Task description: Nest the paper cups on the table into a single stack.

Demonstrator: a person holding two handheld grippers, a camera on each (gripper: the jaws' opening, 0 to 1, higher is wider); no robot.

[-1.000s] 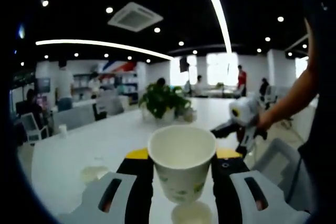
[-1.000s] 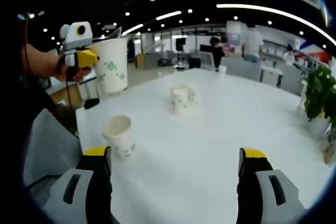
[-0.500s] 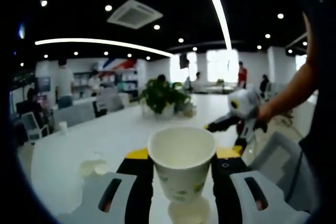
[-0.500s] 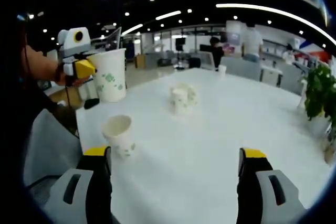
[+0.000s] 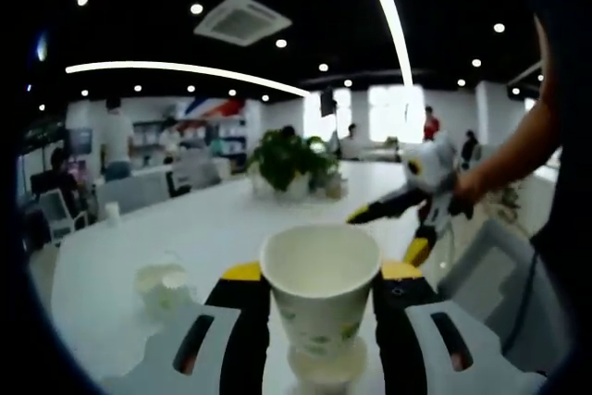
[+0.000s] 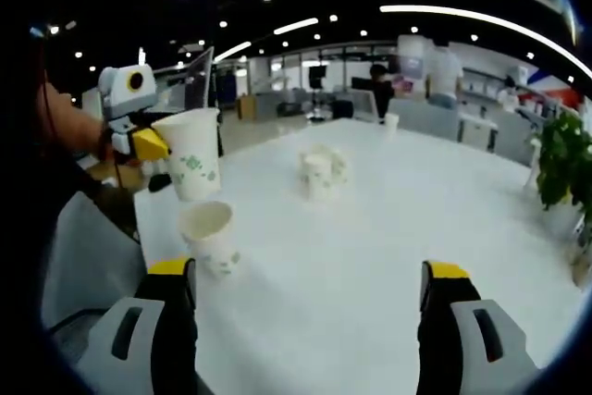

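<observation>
On the long white table (image 6: 388, 228) stand several paper cups. Nearest the right gripper (image 6: 310, 298), whose jaws are spread wide with nothing between them, one cup (image 6: 209, 238) stands upright near the table's corner, its mouth open and its inside bare as far as can be seen. Just above it, tilted slightly, hangs a second cup (image 6: 190, 166) with a green leaf print, pinched at its wall by the left gripper (image 6: 139, 131), which a hand (image 6: 79, 127) holds; the two cups are close but whether they touch cannot be told.

From the left gripper view, that held cup (image 5: 321, 289) sits between the yellow-tipped jaws of the left gripper (image 5: 319, 284), pressed on both sides, its mouth facing up and its white inside holding nothing. Directly beneath its base shows the rim of the standing cup (image 5: 322, 365). The right gripper (image 5: 412, 205) reaches in over the table, held by an arm.

Farther along the table a small cluster of cups (image 6: 321, 171) stands together; in the left gripper view it shows, blurred, to the left (image 5: 165, 286). A potted plant (image 5: 291, 164) stands at the table's middle, and another plant (image 6: 562, 168) shows at the right edge of the right gripper view.
</observation>
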